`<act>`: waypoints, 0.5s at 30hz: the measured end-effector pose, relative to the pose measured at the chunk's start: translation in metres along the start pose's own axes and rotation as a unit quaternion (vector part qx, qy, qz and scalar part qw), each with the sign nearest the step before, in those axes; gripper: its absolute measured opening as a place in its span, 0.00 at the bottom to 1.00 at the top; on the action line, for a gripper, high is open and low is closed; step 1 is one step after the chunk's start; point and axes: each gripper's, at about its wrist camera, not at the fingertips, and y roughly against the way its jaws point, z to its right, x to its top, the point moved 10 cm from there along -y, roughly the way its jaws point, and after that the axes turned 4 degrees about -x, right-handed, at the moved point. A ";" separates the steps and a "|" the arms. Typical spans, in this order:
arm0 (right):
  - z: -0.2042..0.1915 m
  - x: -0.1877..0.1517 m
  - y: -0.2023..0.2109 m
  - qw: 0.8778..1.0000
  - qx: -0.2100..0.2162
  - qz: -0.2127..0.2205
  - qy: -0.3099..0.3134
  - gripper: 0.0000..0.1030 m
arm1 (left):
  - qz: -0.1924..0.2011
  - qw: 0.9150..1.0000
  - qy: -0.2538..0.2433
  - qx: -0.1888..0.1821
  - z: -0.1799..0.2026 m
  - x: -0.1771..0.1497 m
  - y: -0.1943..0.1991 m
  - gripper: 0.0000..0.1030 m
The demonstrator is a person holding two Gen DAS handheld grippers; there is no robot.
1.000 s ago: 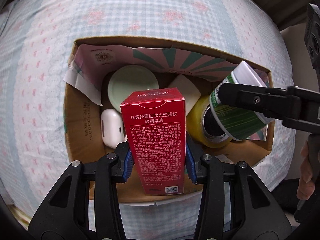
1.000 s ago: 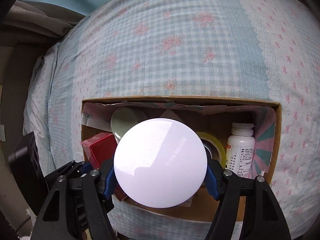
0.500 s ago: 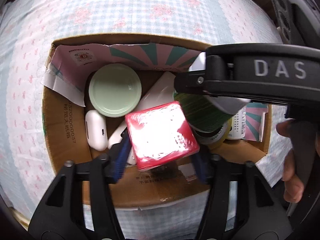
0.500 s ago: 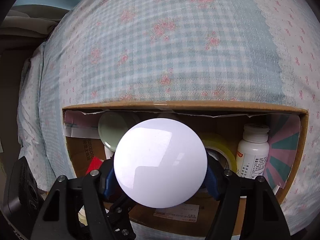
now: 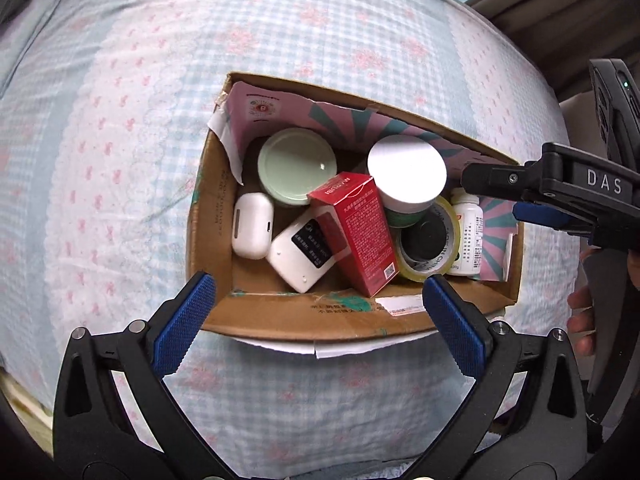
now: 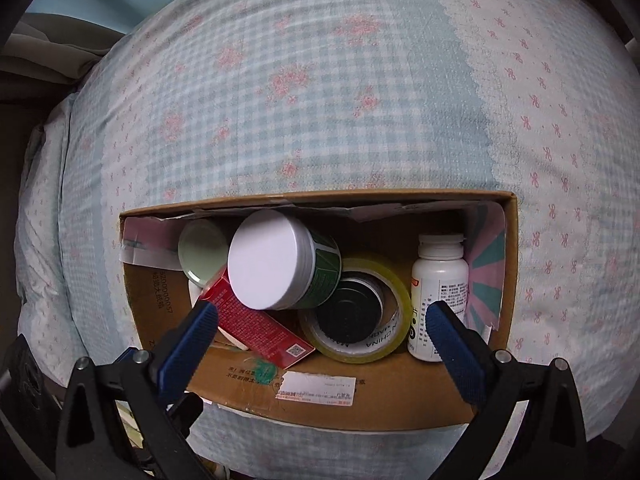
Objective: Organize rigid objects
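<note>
Left wrist view: the left tool [image 5: 318,300] stands wide open above the near wall of the cardboard box [image 5: 288,316], with nothing between its blue pads [image 5: 182,322]. Its jaws have just been opening. The red carton [image 5: 356,232], gripped upright between those pads one second ago, now lies tilted inside the box, resting on the white flat device [image 5: 300,254] and against the yellow tape roll [image 5: 430,240]. The white-lidded green jar [image 5: 406,178], previously held in the right tool, now sits in the box on the tape roll. A pale green lid [image 5: 296,166], a white earbud case [image 5: 252,230] and a white pill bottle [image 5: 468,234] also lie in the box. The box stands on the checked bedspread [image 5: 120,140].

Right wrist view: the right tool [image 6: 320,328] is also fully spread and empty, its jaws having just been opening. The jar [image 6: 276,260] leans on its side, touching the red carton [image 6: 248,320] and the tape roll [image 6: 360,312]. The pill bottle [image 6: 438,280] stands upright at the right end.
</note>
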 end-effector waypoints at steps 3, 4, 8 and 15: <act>-0.001 -0.008 0.015 1.000 -0.001 0.015 -0.001 1.00 | 0.020 1.000 -0.012 0.001 0.000 0.004 0.022 1.00; -0.003 -0.011 0.020 1.000 0.000 0.021 0.000 1.00 | 0.026 1.000 -0.017 0.002 0.003 0.003 0.029 1.00; -0.005 -0.025 0.048 0.999 0.005 0.048 0.009 1.00 | 0.050 0.998 -0.032 0.005 0.013 -0.002 0.060 1.00; 0.011 -0.057 0.112 0.993 0.002 0.115 0.024 1.00 | 0.099 0.992 -0.069 0.022 0.043 -0.020 0.117 1.00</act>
